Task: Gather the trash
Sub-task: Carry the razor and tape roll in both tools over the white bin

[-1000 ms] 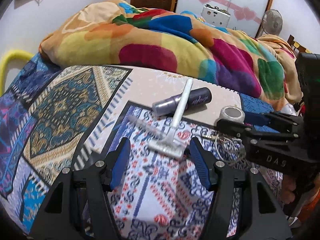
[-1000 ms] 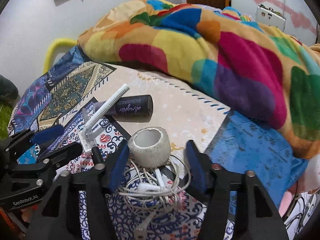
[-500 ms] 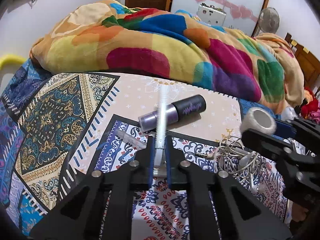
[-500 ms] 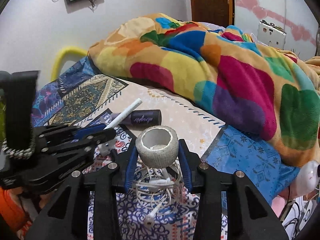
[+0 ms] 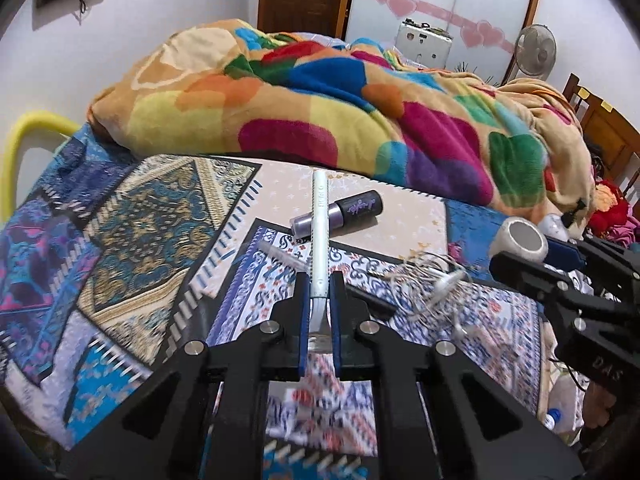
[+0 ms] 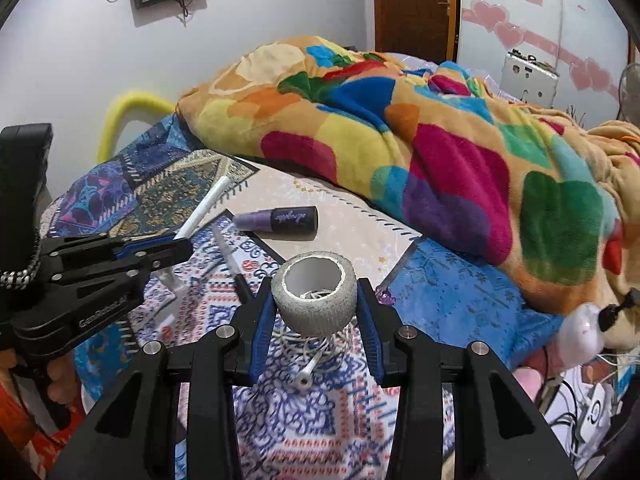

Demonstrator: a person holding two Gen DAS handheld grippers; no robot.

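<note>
razor (image 5: pixel 320 236): light, stiff, best taken low on handle; held clear above bed (image 5: pixel 120 240) | left gripper (image 5: pixel 319 320): jaws nearly closed, clamping razor near its head | tape roll (image 6: pixel 314 292): light, firm, hollow; off the bed | right gripper (image 6: pixel 316 316): jaws part open, pressed on roll's sides | earphones (image 5: pixel 432 280), tube (image 5: pixel 340 216) lay on bed

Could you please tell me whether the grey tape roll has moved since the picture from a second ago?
Yes. The grey tape roll, clamped in the right gripper, has been lifted off the tangled white earphone cable, which stays on the bedsheet.
</note>
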